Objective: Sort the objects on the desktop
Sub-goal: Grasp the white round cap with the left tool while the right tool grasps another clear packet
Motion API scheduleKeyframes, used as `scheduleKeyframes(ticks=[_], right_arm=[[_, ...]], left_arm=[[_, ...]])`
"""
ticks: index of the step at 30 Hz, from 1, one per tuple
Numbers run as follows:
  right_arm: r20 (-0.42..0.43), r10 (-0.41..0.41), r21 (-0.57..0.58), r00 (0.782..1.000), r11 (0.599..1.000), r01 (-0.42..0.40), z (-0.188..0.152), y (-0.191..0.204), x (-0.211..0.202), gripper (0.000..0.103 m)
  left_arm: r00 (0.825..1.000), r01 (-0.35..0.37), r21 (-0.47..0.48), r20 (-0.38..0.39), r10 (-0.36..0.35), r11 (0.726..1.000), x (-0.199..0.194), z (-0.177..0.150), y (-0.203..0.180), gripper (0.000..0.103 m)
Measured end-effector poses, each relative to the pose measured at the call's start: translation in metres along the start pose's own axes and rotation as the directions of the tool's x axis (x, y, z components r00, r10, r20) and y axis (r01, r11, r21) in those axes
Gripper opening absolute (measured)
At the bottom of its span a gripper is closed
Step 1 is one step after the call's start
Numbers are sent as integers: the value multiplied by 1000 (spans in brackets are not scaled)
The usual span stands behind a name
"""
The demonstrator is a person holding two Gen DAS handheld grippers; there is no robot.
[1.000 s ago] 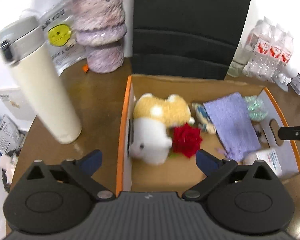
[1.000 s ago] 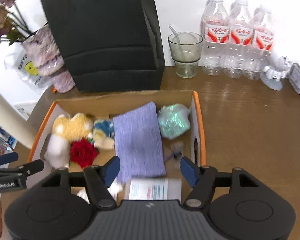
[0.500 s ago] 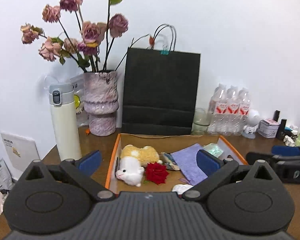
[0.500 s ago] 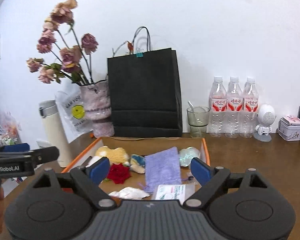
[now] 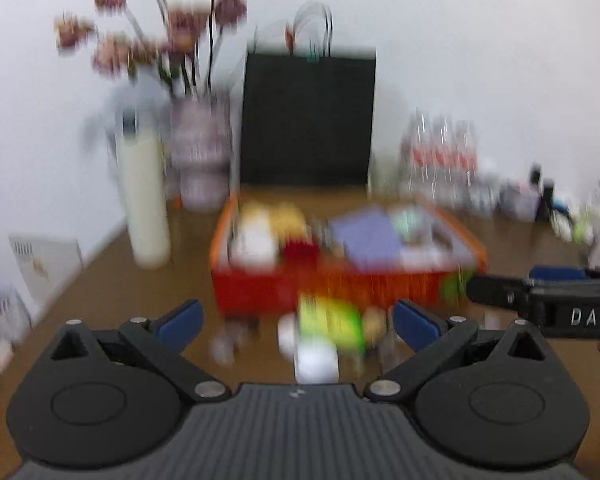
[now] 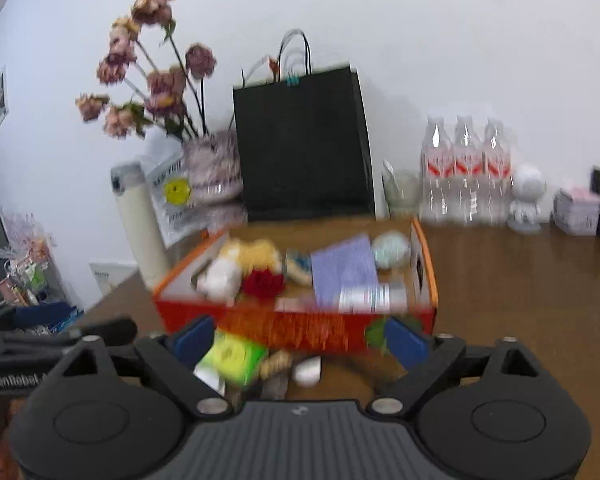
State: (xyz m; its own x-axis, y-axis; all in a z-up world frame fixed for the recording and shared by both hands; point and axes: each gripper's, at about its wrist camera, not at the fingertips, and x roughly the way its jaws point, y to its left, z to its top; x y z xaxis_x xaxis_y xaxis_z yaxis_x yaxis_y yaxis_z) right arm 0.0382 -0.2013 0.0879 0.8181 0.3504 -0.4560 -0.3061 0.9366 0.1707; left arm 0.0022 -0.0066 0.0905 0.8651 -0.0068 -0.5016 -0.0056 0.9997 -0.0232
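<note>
Orange box (image 6: 300, 330) at frame centre on the bench (image 6: 520, 280). Right hand-held gripper (image 6: 298, 342) opening, empty; left hand-held gripper (image 5: 298, 320) wide, empty.

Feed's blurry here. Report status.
Left gripper open, empty; right gripper opening, empty. Orange box part filled. Green packet, small items loose in front.

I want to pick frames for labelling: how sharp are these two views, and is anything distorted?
Left wrist view: heavy motion blur; orange box and flowers smeared, only the left gripper crisp. Right wrist view: milder blur, water bottles recognisable. Both: fisheye bending, dark corners.
</note>
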Motion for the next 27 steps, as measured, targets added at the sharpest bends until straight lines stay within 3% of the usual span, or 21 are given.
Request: scheduleKeyframes(ticks=[5,9,12,17,22,27], right_arm=[[-121,9,-11,993,1000,-11,-56,13,-12,95],[-160,11,26,987,1000,-7,-86,19,-28,95],[-138,-1,-36,990,999,-4,-101,27,-50,95],[-129,2,-39,992,999,-7,-112,23,-77,95],[-118,-19,-6,993,1000,19,-105,12,-71,95],[-138,-66,-5,988,998,66,-104,-1,-51,95]], left_arm=[[997,-6,-44,-72,3,999,-21,-57,6,103],[994,-28,-66,-111,20,997,-41,-84,11,103],[995,-53,-59,-92,48,997,-56,-94,19,103],[993,-42,-102,-110,31,994,-65,-98,35,103],[991,-63,-71,-125,53,995,-41,-89,33,103],[996,63,-34,-61,-65,997,-5,-63,24,97]])
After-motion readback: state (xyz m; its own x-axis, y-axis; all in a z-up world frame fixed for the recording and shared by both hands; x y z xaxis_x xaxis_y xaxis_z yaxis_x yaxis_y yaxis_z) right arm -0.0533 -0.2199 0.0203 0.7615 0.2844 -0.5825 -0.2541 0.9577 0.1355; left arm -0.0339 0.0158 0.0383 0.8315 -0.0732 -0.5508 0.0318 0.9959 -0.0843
